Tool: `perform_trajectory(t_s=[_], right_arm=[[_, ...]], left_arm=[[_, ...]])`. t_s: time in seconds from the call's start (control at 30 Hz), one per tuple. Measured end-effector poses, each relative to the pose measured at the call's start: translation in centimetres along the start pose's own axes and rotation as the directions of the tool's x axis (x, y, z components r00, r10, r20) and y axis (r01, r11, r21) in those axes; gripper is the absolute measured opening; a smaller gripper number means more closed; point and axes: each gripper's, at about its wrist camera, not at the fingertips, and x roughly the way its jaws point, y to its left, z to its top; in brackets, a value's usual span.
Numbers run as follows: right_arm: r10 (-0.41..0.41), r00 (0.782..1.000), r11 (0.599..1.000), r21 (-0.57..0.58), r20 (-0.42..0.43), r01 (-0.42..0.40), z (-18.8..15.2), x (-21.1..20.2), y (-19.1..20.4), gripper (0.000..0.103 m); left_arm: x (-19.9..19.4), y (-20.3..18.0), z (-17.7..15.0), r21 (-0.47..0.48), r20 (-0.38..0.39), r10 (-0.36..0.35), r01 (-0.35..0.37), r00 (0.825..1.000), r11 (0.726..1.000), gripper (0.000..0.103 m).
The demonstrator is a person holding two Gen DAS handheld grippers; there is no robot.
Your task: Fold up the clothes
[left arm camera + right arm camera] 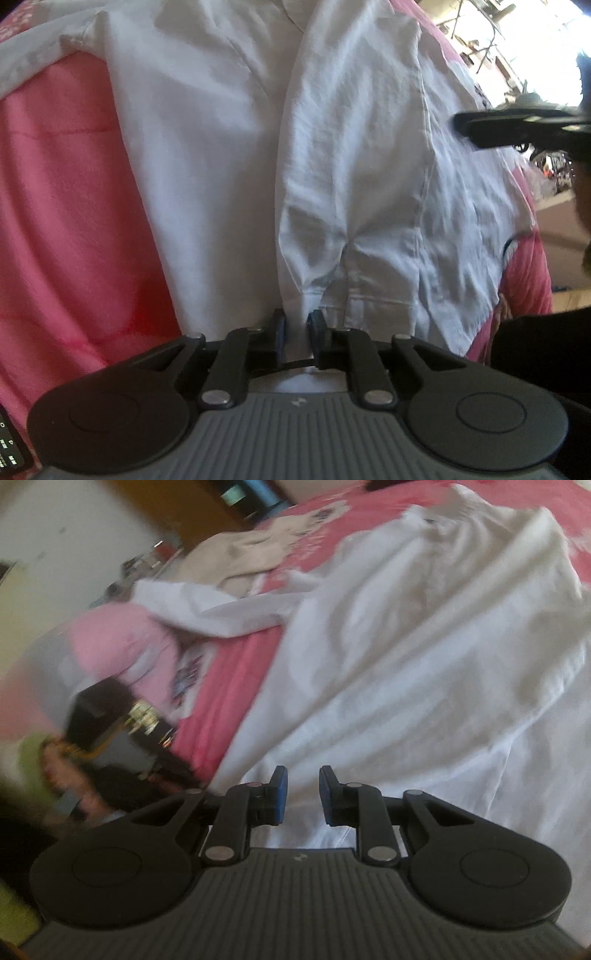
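A white shirt (229, 155) is laid across a pink bedspread (62, 206) on a bed. In the left wrist view it fills the middle of the frame from 12 o'clock down to the jaws. One side panel (354, 177) is already turned in over the body, and its folded edge runs from 12 towards 6 o'clock.

The left gripper (297, 330) is seen at 6 o'clock, with the hem of that turned panel lying in the narrow gap between its blue pads (279, 334). Whether the pads press on the cloth cannot be told; the jaws stand only slightly apart.

The right gripper (303, 794) is held above the shirt (424, 672). Its jaws are parted a little and nothing is gripped between them. In its view the shirt spreads from 6 o'clock up to 1 o'clock. A loose sleeve (207, 605) trails off towards 10 o'clock, where a beige garment (243, 557) lies further up the bed.

The step in hand is judged to be the settling of the turned panel. It is advised that the hem be released only once the folded edge lies straight and parallel to the shirt's long axis. Wrinkles near the hem at 5 o'clock should be drawn flat before anything further is folded. The trailing sleeve should then be taken near its cuff and laid inward, so that the opposite side matches. Dragging the bedspread along is a risk if the pads are set too deep.
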Motion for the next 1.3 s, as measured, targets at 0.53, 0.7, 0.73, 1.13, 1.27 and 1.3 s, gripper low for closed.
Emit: perform_trajectory(t_s=[0.53, 0.7, 0.73, 1.13, 1.27, 1.3], right_arm=[[-0.264, 0.934, 0.962, -0.001, 0.242, 0.272, 0.8, -2.0, -5.1, 0.019], [-0.498, 0.783, 0.825, -0.075, 0.373, 0.561, 3.2, -3.5, -8.1, 0.019], [-0.508, 0.77, 0.811, -0.085, 0.387, 0.578, 3.6, -3.7, -8.6, 0.019], [-0.441, 0.837, 0.89, 0.038, 0.324, 0.454, 6.0, -4.2, -16.9, 0.034], [-0.414, 0.862, 0.909, 0.075, 0.293, 0.411, 6.5, -3.4, -18.8, 0.034], [-0.409, 0.868, 0.911, 0.078, 0.281, 0.404, 6.5, -3.1, -19.1, 0.029]], left_arm=[[-7.8, -0.6, 13.3, 0.009, 0.223, 0.215, -0.222, 0.951, 0.975, 0.04], [-4.2, -4.7, 24.7, 0.069, 0.421, 0.169, -0.217, 0.891, 0.974, 0.045], [-3.0, -5.5, 26.7, 0.081, 0.436, 0.149, -0.204, 0.888, 0.976, 0.046], [7.8, -9.9, 37.9, 0.062, 0.488, 0.219, -0.283, 0.845, 0.957, 0.051], [9.1, -8.5, 38.3, -0.011, 0.519, 0.262, -0.3, 0.813, 0.954, 0.047], [9.2, -8.2, 38.2, -0.03, 0.535, 0.269, -0.301, 0.801, 0.953, 0.047]])
